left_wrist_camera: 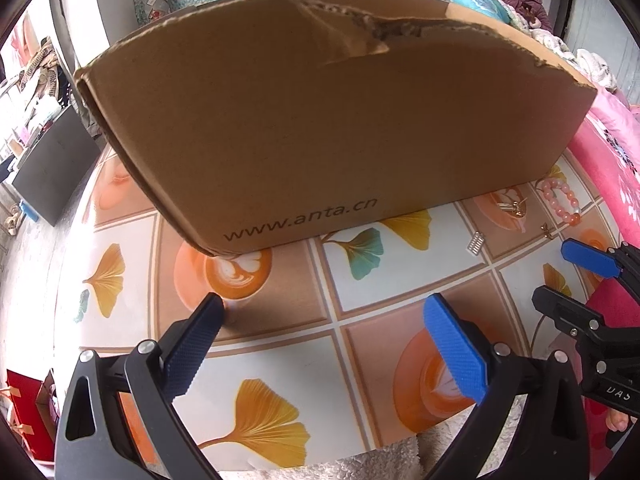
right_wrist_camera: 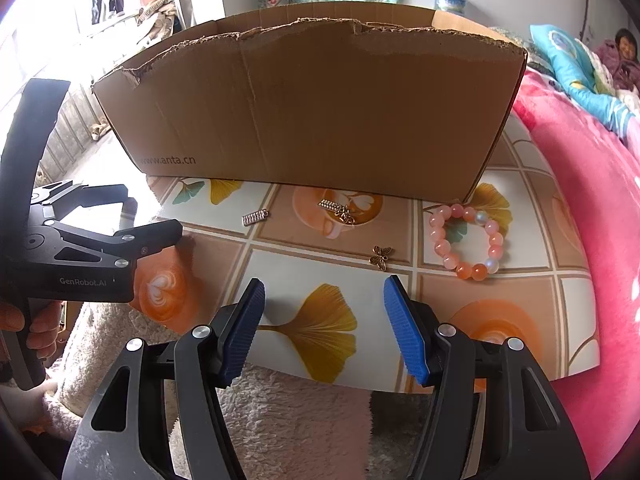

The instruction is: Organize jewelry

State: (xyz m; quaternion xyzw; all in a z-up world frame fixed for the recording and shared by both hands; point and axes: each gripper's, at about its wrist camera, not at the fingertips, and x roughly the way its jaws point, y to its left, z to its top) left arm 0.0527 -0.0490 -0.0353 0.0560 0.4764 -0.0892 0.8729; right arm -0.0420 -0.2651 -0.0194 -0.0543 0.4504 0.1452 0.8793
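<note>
A torn cardboard box (right_wrist_camera: 308, 108) printed "www.anta.cn" sits toward the far edge of the tabletop (right_wrist_camera: 280, 264), and "GenRobot.AI" reads on the left gripper (left_wrist_camera: 322, 338), whose jaws stand wide apart over bare tabletop. The right gripper (right_wrist_camera: 324, 328) has nothing between its parted pads. The pink bead bracelet (right_wrist_camera: 468, 240) lies near the right edge, a butterfly charm (right_wrist_camera: 381, 257) just left of it, and two small silver charms (right_wrist_camera: 255, 217) sit beside the box.

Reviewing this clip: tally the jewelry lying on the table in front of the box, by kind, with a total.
Bead bracelet: 1
Butterfly charm: 1
Abacus-like silver charm: 1
Tangled cluster of small charms: 1 cluster, pieces too small to separate
Total: 4 items, all outside the cardboard box.
</note>
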